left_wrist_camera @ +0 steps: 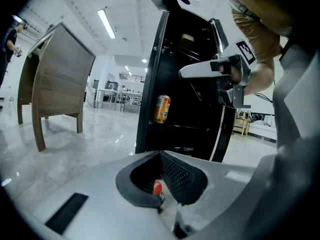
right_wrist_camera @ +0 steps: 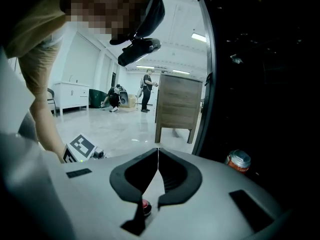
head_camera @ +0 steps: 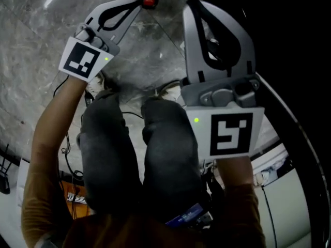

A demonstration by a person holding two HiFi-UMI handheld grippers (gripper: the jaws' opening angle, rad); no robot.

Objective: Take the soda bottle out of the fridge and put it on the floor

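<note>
HEAD-DOWN OVER THE FLOOR: A person looks down on a grey marble floor, a tool in each hand. At 11 o'clock in the head view, the left tool is clenched, its jaws meeting tip to tip with nothing between them. Just beyond those tips, at 12 o'clock, the soda bottle shows only its red cap against the floor. Its body cannot be made out, nor whether the tips touch the cap. Both gripper views catch that cap low down, through the loop of their jaws. The person's legs, in grey trousers, fill the centre. At 1 o'clock the right tool is clenched too, and empty. The left gripper view shows a wooden cabinet at 9 o'clock and the black fridge at centre, with an orange can upright on its shelf.
</note>
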